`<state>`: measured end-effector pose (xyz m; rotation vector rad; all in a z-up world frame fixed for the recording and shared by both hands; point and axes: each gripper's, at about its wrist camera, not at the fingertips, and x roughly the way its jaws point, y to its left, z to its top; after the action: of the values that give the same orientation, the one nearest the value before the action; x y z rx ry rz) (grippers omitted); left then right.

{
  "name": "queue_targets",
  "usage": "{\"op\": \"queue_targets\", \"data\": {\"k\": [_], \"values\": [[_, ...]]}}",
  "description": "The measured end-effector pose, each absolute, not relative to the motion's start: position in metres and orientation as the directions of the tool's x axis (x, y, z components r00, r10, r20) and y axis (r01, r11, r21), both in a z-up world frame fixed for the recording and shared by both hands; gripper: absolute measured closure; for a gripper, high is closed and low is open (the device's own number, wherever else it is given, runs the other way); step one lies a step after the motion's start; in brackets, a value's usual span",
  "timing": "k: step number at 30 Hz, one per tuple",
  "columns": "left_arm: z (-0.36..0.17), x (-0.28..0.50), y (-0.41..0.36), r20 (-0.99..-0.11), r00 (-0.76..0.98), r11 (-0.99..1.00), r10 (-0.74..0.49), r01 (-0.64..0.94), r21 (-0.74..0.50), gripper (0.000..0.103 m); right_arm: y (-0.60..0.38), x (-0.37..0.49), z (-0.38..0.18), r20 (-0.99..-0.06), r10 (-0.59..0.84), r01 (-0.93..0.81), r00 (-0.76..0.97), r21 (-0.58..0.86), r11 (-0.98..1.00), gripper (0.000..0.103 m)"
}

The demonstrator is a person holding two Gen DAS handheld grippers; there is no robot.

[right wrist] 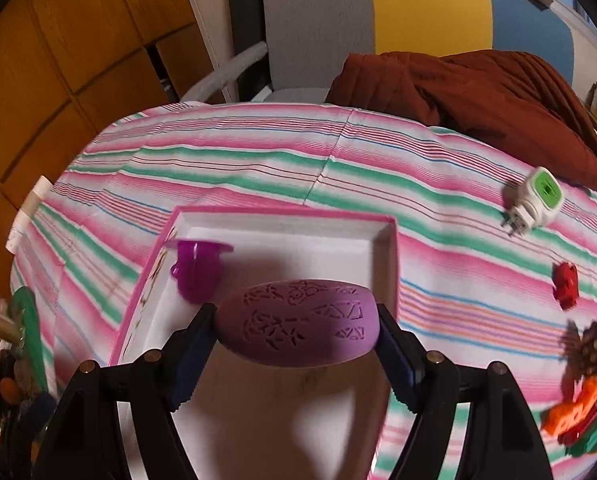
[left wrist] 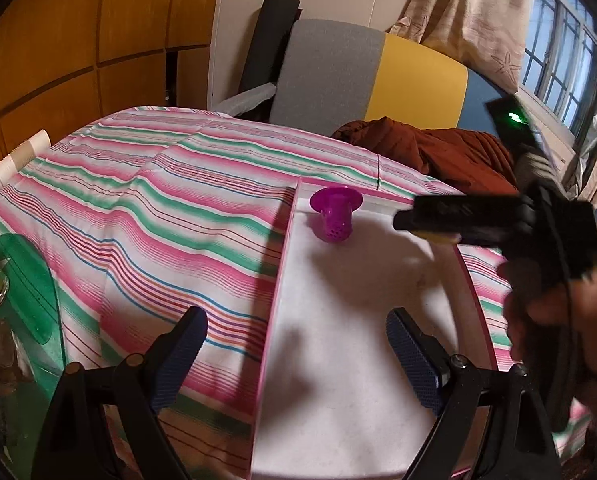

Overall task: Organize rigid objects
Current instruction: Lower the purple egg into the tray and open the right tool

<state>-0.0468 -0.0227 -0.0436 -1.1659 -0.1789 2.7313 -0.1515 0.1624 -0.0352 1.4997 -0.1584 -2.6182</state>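
The step in hand looks like putting loose things into the pink-edged tray [right wrist: 390, 256], which lies on the striped tabletop [right wrist: 258, 152]. The right claw [right wrist: 296, 330] is clenched on a mauve oval object [right wrist: 298, 320] with a carved pattern; its blue pads [right wrist: 190, 354] press on both ends, and it hangs over the near part of the tray. I judge that the next move is to lower the oval object to the white floor of the tray and then let the jaws go apart. It should come down on a free place, away from the purple perforated cup [left wrist: 335, 216], which already lies in the far left corner of the tray, close to the wall.

The left claw [left wrist: 298, 356] is released and holds nothing. Its jaws stand wide, one over the tray floor and the other over the cloth, with the left wall of the tray between them.

Other things wait near the right edge of the tabletop: a white and green plug-in device [right wrist: 536, 200], a small red piece [right wrist: 565, 284], a brown spiky thing [right wrist: 596, 346] and an orange piece [right wrist: 574, 412]. They are well apart from the tray, so the sorting seems only partly done.
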Motion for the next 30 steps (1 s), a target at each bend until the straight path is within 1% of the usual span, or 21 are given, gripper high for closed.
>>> {"op": "queue_targets", "data": {"k": [8, 13, 21, 25, 27, 30], "values": [[-0.046, -0.045, -0.031, -0.716, -0.670, -0.979, 0.196, -0.086, -0.187, 0.011, 0.154, -0.186, -0.050, -0.868, -0.126, 0.028, -0.481, 0.128, -0.991, 0.026], [-0.047, -0.045, -0.033, -0.720, -0.666, -0.978, 0.195, -0.080, -0.191, 0.011, 0.162, -0.190, -0.052, -0.864, -0.152, -0.010, -0.480, 0.178, -0.984, 0.025], [-0.049, -0.045, -0.028, -0.723, -0.661, -0.977, 0.200, -0.081, -0.196, 0.011, 0.182, -0.180, -0.042, -0.825, -0.193, -0.032, -0.531, 0.247, -0.968, 0.025], [-0.048, -0.042, -0.026, -0.722, -0.662, -0.978, 0.199, -0.086, -0.191, 0.011, 0.169, -0.188, -0.031, -0.820, -0.170, 0.012, -0.547, 0.195, -0.981, 0.025], [-0.047, -0.042, -0.027, -0.721, -0.664, -0.978, 0.199, -0.088, -0.189, 0.011, 0.163, -0.185, -0.021, -0.800, -0.177, 0.047, -0.573, 0.184, -0.982, 0.025], [-0.045, -0.042, -0.027, -0.716, -0.670, -0.979, 0.194, -0.085, -0.185, 0.011, 0.163, -0.175, -0.015, -0.811, -0.162, 0.064, -0.562, 0.153, -0.986, 0.025]]}}
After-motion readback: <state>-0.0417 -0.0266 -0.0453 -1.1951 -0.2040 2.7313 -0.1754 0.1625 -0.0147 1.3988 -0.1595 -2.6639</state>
